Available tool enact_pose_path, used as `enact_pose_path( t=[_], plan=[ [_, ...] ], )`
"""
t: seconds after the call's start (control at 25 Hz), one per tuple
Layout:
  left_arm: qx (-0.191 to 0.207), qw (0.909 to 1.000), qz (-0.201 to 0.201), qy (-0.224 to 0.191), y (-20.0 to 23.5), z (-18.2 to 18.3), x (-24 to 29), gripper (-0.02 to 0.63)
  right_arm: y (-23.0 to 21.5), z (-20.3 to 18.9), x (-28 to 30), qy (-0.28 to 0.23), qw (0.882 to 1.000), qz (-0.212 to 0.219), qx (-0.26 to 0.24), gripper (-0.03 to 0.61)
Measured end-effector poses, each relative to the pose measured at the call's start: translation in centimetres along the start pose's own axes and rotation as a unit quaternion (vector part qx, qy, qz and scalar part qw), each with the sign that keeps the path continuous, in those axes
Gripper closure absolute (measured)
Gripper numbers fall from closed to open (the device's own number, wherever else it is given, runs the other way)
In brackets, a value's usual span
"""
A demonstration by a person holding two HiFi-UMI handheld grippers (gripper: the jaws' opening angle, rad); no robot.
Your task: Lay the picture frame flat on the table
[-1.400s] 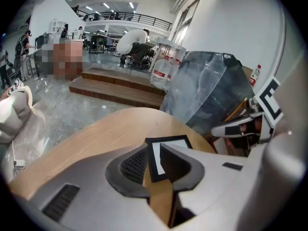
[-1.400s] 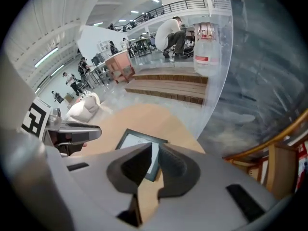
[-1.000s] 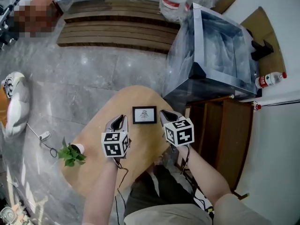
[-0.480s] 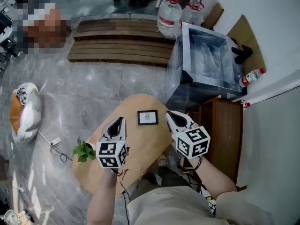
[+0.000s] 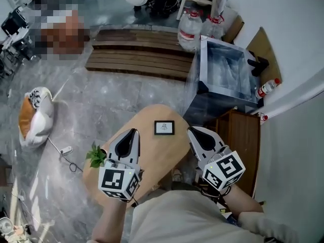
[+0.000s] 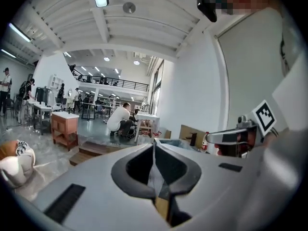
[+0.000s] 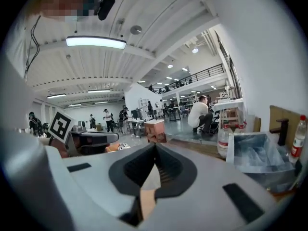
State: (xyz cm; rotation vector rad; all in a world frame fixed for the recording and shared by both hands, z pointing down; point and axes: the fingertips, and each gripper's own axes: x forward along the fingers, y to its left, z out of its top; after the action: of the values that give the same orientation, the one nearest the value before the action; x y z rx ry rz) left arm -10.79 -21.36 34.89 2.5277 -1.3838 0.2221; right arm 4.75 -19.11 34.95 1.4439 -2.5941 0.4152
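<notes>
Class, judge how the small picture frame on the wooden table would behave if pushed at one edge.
The picture frame looks rigid, so it would probably slide as one piece. Lying flat on the table, it seems unlikely to tip or roll. Being small, it is probably light.

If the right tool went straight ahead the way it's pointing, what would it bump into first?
Probably nothing nearby. The right tool points level, out past the table edge, passing right of the picture frame and seemingly above it. Farther on lies the wooden platform on the floor, though depth is unclear.
</notes>
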Motion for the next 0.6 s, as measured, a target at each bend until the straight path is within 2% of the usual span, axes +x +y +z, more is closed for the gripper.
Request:
enact_pose_path(
  t=[0.2,0.4,0.6],
  plan=[
    [0.036,0.9986,0.008,-0.039,-2.1,3.0,-4.3,0.597,3.0,3.6,-3.0,-0.033,0.999,0.015,0.001,0.581],
    [0.062,0.9969,0.02,-0.044,-3.3,2.9,-7.3,0.597,6.0,4.9,-4.8,-0.042,0.998,0.046,-0.016,0.581],
    [0.09,0.9947,0.027,-0.043,-3.9,3.2,-9.0,0.597,7.7,6.1,-6.1,-0.062,0.996,0.059,-0.03,0.581]
  ],
)
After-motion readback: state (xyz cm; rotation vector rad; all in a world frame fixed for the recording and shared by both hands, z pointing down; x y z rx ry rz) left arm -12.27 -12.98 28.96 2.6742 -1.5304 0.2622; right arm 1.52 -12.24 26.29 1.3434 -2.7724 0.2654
